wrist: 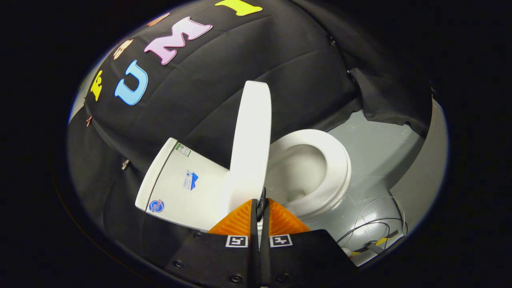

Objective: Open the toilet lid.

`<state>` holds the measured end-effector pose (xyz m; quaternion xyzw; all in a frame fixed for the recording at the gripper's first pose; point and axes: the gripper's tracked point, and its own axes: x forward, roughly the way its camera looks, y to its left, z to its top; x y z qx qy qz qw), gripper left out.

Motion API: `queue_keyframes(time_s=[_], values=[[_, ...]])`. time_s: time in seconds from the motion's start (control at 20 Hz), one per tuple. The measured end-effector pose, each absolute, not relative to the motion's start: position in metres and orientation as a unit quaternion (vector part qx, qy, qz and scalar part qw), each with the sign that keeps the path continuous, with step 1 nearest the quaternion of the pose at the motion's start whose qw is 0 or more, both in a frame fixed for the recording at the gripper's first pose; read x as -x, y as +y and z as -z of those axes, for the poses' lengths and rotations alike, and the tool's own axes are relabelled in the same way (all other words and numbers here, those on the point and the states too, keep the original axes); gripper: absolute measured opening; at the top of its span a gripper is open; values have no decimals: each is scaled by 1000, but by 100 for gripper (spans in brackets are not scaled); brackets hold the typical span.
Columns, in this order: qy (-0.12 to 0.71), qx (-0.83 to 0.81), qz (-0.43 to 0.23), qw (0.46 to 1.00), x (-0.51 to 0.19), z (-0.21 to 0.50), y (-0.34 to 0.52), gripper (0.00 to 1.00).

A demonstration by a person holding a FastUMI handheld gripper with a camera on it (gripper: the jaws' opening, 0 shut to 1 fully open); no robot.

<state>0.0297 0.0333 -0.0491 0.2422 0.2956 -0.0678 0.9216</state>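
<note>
The white toilet lid (pixel 250 148) stands raised, nearly edge-on to me, between the tank (pixel 188 188) and the open bowl (pixel 296 172). The white seat (pixel 340 168) lies down around the bowl. My gripper (pixel 260 205) is shut, its orange fingers (pixel 238 222) pressed together with nothing between them. The fingertips sit right at the lid's near edge, on the bowl side. I cannot tell whether they touch it.
A grey floor (pixel 380 152) lies beyond the toilet, with thin cables (pixel 376 228) and a yellow-marked piece near the toilet's base. Black cloth wall hangs close behind the tank and lid.
</note>
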Motion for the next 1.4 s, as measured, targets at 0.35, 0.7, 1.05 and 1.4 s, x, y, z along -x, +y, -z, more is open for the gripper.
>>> queue_keyframes(time_s=[0.35,0.7,1.05,1.4], values=[[305,-216,70,925,-34,36,53,5],[309,-181,69,931,-39,20,80,5],[317,-156,76,932,-44,12,105,5],[331,-122,91,931,-48,4,130,5]])
